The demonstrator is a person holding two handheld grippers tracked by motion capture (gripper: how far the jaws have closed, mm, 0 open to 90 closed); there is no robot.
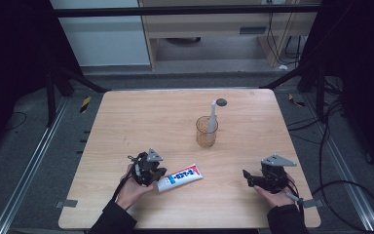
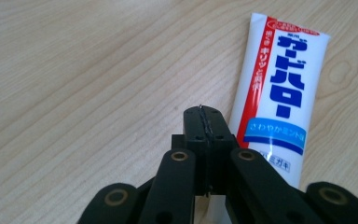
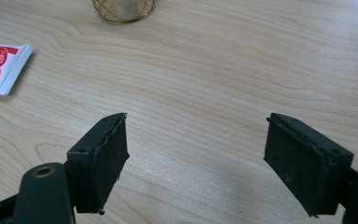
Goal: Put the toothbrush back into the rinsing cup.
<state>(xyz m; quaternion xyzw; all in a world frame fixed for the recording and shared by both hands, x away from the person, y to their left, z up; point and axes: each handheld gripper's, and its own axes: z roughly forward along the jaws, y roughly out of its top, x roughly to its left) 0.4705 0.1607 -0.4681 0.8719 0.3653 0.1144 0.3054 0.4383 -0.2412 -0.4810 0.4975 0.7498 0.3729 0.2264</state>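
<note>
Two grippers on the table [image 1: 126, 122]: left gripper [image 1: 159, 173] clenched empty, jaws pressed together just beside the toothpaste tube [image 1: 180, 177]; right gripper [image 1: 247, 176] spread wide, holding nothing; left gripper view reveals the tube's blue lettering

glossy plastic toothpaste tube [image 2: 275, 88], matt wooden table [image 1: 141, 122]

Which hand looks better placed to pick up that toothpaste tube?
Probably the left. The left gripper sits right beside the toothpaste tube, though its jaws are shut and must open. The right gripper is open but well away across the table.
</note>
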